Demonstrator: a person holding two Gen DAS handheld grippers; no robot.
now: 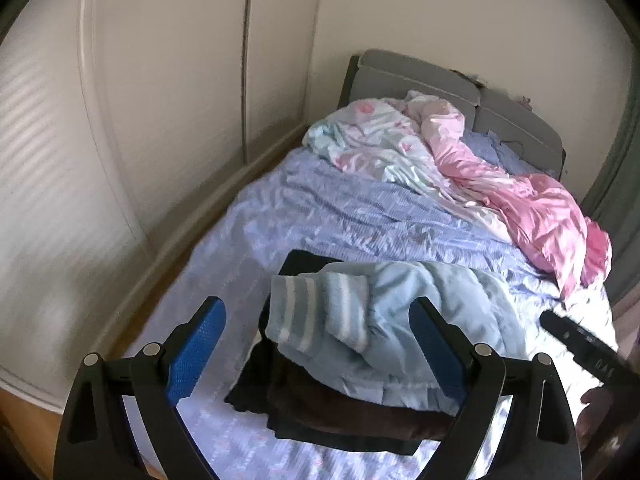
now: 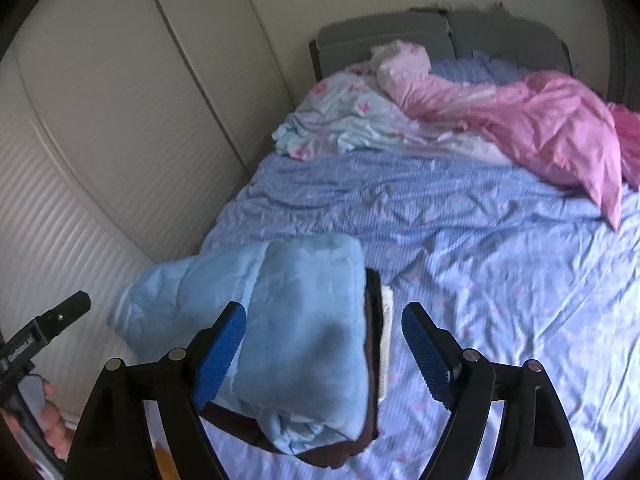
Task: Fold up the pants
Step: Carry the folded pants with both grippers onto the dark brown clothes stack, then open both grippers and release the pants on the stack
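I have both grippers hanging above the near end of the bed (image 2: pixel 500 280), which is covered in a lilac patterned sheet. My left gripper (image 1: pixel 318 344) has its jaws spread wide and released, the blue pads (image 1: pixel 192 352) standing well apart with nothing between them that they press on. My right gripper (image 2: pixel 324 350) is likewise spread wide, its blue pads (image 2: pixel 426 354) either side of the cloth below without clamping it.

The light blue pants (image 1: pixel 400 320) lie bunched on top of a small stack near the bed's near left corner, close to the left edge. In the left wrist view a striped cuff (image 1: pixel 316 312) of pale blue and white bands is turned up toward the left side of the bundle. In the right wrist view the same pants (image 2: pixel 288 320) look fluffy, folded over in a thick roll, with one part trailing toward the left edge of the bed. Beneath them sits a dark brown garment (image 1: pixel 352 412) and a black one (image 1: pixel 296 264) at the bottom; I cannot tell how many layers there are.

Toward the far end a crumpled pink duvet (image 2: pixel 540 128) lies along the right edge, touching a pale floral sheet (image 2: pixel 340 116) heaped near the grey headboard (image 2: pixel 380 36). White wardrobe doors (image 1: pixel 168 80) run beside the left edge of the bed.
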